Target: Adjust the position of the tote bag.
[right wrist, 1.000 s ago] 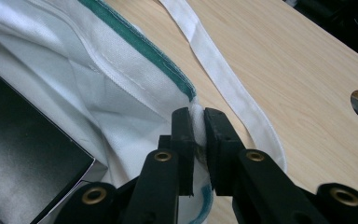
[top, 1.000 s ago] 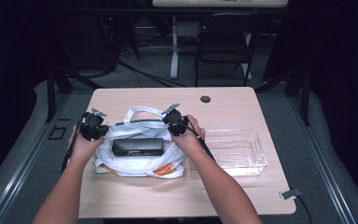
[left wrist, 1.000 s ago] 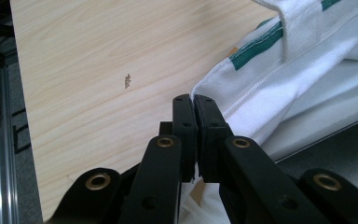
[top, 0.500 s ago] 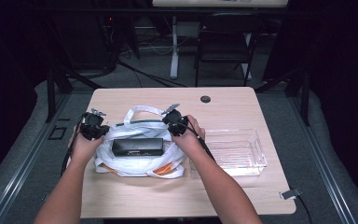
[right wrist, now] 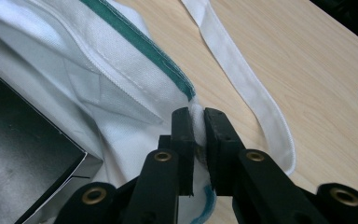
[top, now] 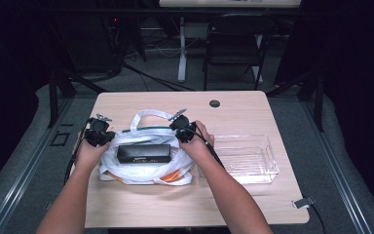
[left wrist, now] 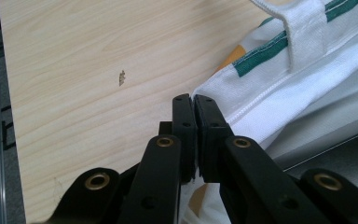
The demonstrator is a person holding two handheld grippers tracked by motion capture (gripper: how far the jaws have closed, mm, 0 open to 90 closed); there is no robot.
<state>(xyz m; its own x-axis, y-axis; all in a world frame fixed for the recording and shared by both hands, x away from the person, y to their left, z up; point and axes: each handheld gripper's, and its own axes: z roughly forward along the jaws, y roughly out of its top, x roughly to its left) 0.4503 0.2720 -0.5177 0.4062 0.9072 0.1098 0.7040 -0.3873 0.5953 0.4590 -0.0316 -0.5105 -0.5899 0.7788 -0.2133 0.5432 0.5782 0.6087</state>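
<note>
Nearest in the high view, two forearms are seen coming in from the near edge of the counter (top: 141,207). Beyond them, a white cloth bag (top: 141,170) with green trim and orange patches is laid on the counter, left of centre, and a flat black box (top: 143,153) is seen resting in its open mouth. To the right of the bag, just beside it, a clear plastic tray (top: 246,158) is set on the counter.

The bag's mouth is held at both ends. At the left end, the left gripper (top: 99,132) is placed with its fingers (left wrist: 185,121) pressed together on the white hem of the bag; in the left gripper view, the cloth edge is pinched right at their tips. At the right end, the right gripper (top: 182,127) is set with its fingers (right wrist: 216,126) clamped on a fold of the bag's rim, where the green trim ends.

Farther off, a white handle strap (top: 148,115) is looped flat on the counter behind the bag. Near the far edge, a round cable hole (top: 215,103) is cut into the counter. Beyond the counter, a dark chair (top: 233,53) is stood on the floor.
</note>
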